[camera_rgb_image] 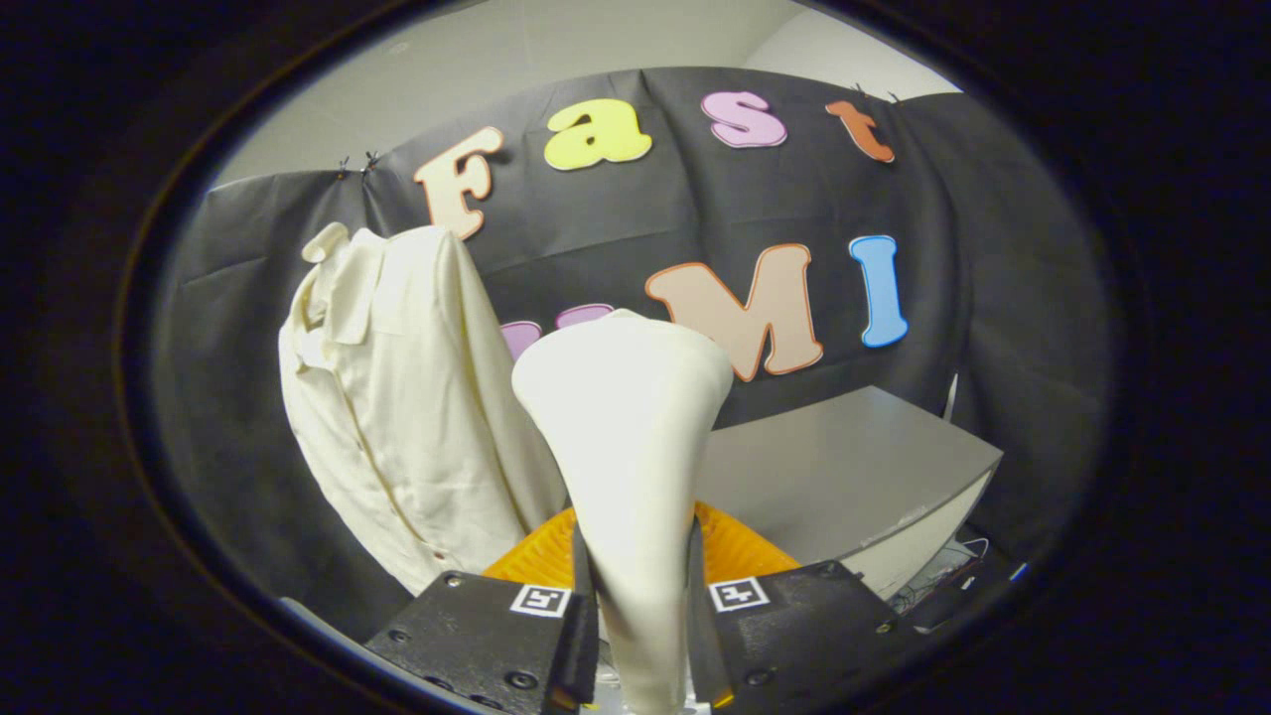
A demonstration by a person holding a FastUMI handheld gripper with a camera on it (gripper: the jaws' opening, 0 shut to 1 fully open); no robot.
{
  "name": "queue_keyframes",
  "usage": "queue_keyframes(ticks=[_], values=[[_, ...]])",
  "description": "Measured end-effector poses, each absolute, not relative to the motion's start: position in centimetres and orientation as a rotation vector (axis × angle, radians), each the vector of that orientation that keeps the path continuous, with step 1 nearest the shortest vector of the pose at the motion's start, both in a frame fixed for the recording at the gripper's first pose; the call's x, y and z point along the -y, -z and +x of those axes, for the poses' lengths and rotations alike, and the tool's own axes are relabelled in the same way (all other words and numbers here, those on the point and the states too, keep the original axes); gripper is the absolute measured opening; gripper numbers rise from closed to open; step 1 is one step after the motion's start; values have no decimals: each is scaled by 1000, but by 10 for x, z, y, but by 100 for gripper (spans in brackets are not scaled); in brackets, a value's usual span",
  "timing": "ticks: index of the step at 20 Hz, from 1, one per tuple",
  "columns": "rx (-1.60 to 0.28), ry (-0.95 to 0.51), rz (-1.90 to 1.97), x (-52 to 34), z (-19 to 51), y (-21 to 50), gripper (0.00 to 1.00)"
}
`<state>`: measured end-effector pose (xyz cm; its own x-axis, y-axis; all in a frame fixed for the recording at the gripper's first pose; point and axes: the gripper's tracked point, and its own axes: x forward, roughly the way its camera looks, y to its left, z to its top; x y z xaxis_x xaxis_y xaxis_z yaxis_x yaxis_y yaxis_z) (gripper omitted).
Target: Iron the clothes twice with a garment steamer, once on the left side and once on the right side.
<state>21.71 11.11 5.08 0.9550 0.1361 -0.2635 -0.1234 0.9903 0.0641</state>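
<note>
My claw (pixel 640 616) is clamped on the garment steamer (pixel 626 437) at its narrow handle; rigid, smooth, probably top-heavy, so I keep the hold low. The shirt (pixel 397 417), soft and limp, hangs beyond the tabletop's (pixel 844 467) left edge.

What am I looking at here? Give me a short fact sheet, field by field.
Tool: garment steamer, cream, head flaring upward
Hand-held gripper: both fingers pressed on the steamer's handle
Garment: cream shirt hanging against the black cloth wall, beside the steamer
Contact: steamer head looks apart from the shirt
Nearby: grey table on the steamer's other side
</note>
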Motion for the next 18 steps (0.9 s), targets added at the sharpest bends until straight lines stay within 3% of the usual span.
queue_keyframes(ticks=[9,18], values=[[-189,-195,-60,-276,171,-43,36],[-228,-239,14,-425,179,4,36]])
